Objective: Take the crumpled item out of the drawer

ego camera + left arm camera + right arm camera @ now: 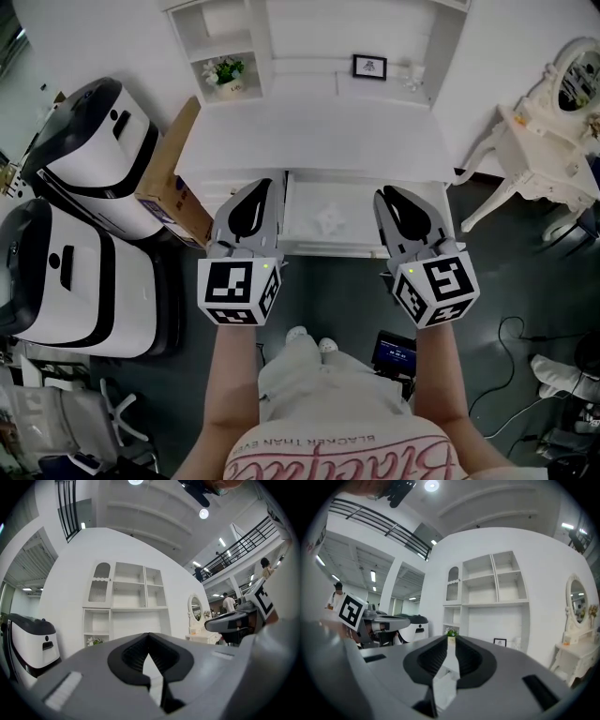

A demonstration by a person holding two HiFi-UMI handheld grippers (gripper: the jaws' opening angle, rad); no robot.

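Note:
A small crumpled white item (pixel 328 221) lies in the middle of the open white drawer (pixel 361 249) under the desk top. My left gripper (pixel 267 182) hovers over the drawer's left edge with its jaws shut and empty. My right gripper (pixel 385 191) hangs over the drawer's right side, also shut with nothing in it. The crumpled item sits between the two grippers, touched by neither. In the left gripper view the left gripper (pixel 149 635) points at the white shelf unit; in the right gripper view the right gripper (pixel 451 638) does the same. The drawer is hidden in both gripper views.
Two white-and-black machines (pixel 94 155) (pixel 66 281) and a cardboard box (pixel 174 187) stand left of the desk. A white vanity table (pixel 534 155) is at the right. A potted plant (pixel 226 72) and a picture frame (pixel 369 66) sit on the shelves. A small screen (pixel 395 353) lies on the floor.

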